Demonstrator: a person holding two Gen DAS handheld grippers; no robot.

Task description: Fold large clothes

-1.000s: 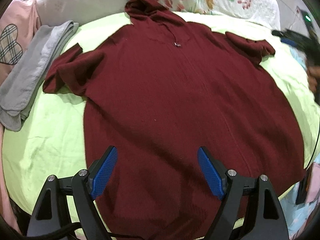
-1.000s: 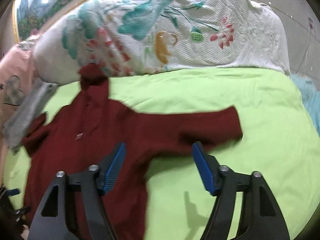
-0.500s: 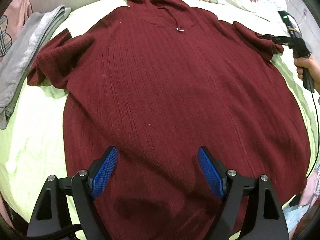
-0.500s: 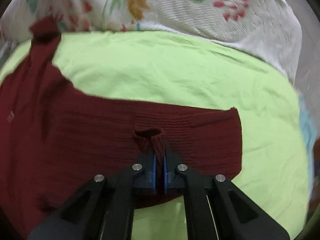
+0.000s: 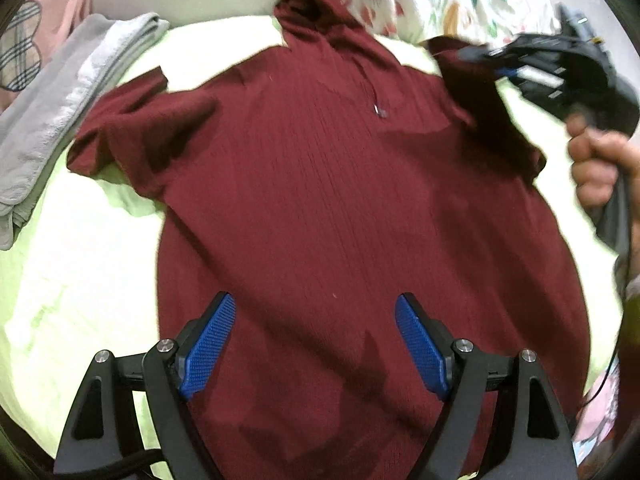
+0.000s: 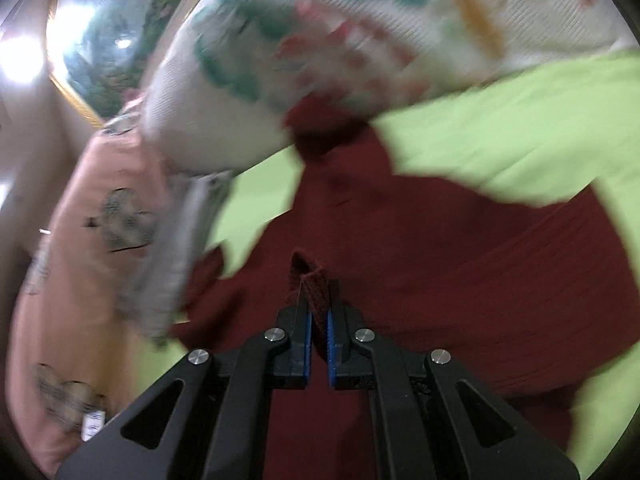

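Since a second ago: right sleeve (image 5: 472, 80), formerly flat on the sheet, now lifted and carried inward over the garment's shoulder; right gripper (image 6: 318, 320), then spread above that sleeve, now pinched shut on a fold of its knit.

Bed sheet (image 5: 72, 264): lime green, bearing all items; bare on both sides of the garment.

Quilt (image 6: 400, 24): white, floral print, bunched along the far edge, blurred in the right wrist view.

Hooded sweater (image 5: 340, 200): dark red ribbed knit, front up, spread flat on the sheet, hood (image 5: 312, 12) toward the quilt, hem nearest the left camera. Left sleeve (image 5: 120, 128) flat, outstretched, untouched.

Grey cloth (image 5: 60, 112): folded, at the sheet's left edge, just beside the left sleeve.

Pink cushion (image 6: 80, 248): heart patches, beyond the grey cloth.

Left gripper (image 5: 316, 340): blue fingers (image 5: 208, 340) spread wide over the lower body of the sweater, nothing between them.

Hand (image 5: 596, 164): wrapped round the right gripper's handle, seen from the left wrist view.

Assessment: first sleeve fold judged under way, not yet laid down. Sleeve needs placing flat across the chest before release; left sleeve fold remains. Thin pinch of knit could slip free.
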